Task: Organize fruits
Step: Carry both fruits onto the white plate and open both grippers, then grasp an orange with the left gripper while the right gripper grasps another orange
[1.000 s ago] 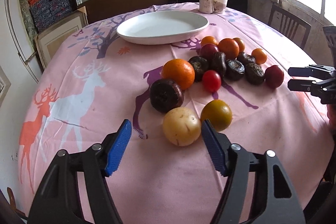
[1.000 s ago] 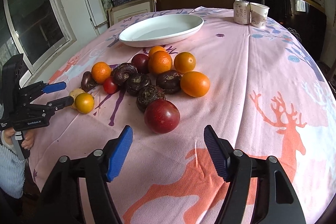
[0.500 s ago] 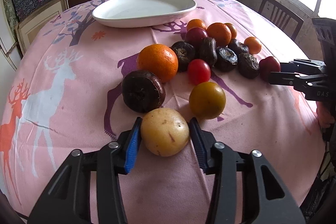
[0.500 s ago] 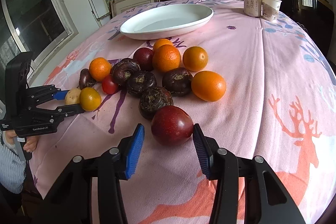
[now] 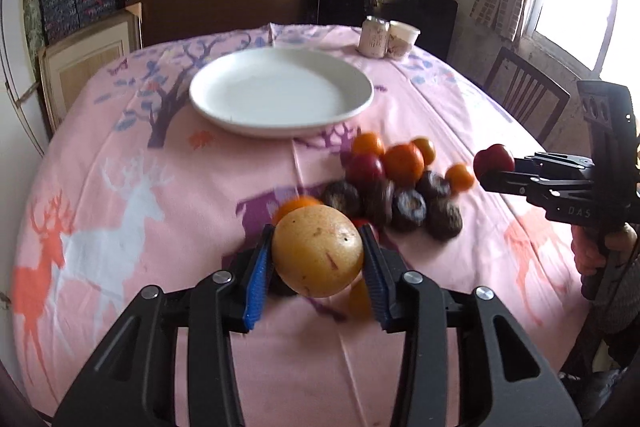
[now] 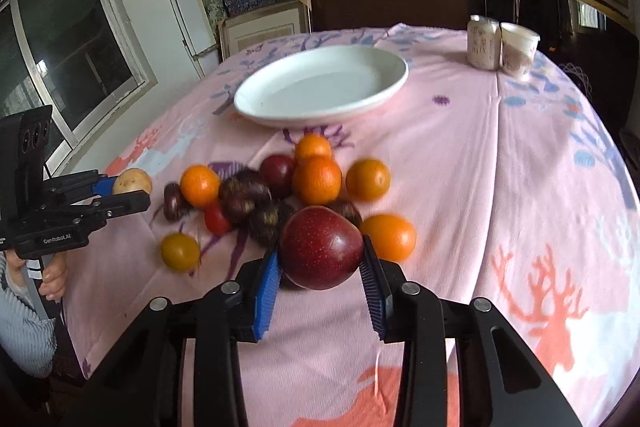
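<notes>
Though speckled, yellow fruit (image 5: 318, 253) looks round, smooth.

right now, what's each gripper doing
left gripper: closed on the yellow fruit
right gripper: closed on the dark red fruit

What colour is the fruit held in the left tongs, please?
Pale yellow-tan with small brown specks; the left wrist view shows it best.
</notes>
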Motion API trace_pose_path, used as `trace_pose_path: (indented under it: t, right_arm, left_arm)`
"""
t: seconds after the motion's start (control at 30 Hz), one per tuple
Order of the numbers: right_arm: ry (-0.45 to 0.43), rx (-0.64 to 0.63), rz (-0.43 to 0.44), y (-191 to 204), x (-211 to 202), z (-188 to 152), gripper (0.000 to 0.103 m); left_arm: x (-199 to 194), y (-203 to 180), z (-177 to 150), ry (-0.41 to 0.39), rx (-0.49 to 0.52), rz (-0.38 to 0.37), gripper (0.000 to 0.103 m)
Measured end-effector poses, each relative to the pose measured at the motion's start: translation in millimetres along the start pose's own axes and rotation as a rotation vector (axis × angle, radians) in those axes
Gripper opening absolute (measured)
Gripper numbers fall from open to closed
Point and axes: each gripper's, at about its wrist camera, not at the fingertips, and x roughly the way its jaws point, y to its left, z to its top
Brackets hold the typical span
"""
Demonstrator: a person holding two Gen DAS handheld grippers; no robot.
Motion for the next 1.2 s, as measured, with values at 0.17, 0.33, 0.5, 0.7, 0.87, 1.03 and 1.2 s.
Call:
trace_pose_path:
  t: [0.17, 0.33, 0.5, 0.7, 0.87, 1.03, 1.2]
  right_arm:
    - [-0.059, -0.025, -0.044, 13, 48, 70, 0.039]
    - [-0.014, 0.014, -0.047, 5, 112, 97, 0.039]
    - [-0.008, -0.023, -0.056, 4, 133, 96, 0.06]
    - [-0.054, -0.008, -0.043, -4, 114, 98, 0.062]
    - [-0.089, 0.014, -0.014, 1, 90, 100, 0.063]
    - [-0.158, 0.092, 0.017, -5, 50, 84, 0.072]
    - [-0.238, 0.231, 0.03, -36, 9, 39, 0.074]
  left_arm:
    - [52, 14, 75, -0.026, -0.038, 0.09, 0.041]
    - [107, 35, 99, 0.021, -0.11, 0.13, 0.041]
    - [127, 43, 97, 0.017, -0.126, 0.143, 0.056]
    - [115, 56, 91, -0.016, -0.157, 0.116, 0.07]
    - [88, 75, 83, -0.052, -0.224, 0.136, 0.07]
    - [57, 67, 47, -0.082, -0.211, 0.165, 0.074]
    - [46, 43, -2, -0.056, -0.166, 0.142, 0.074]
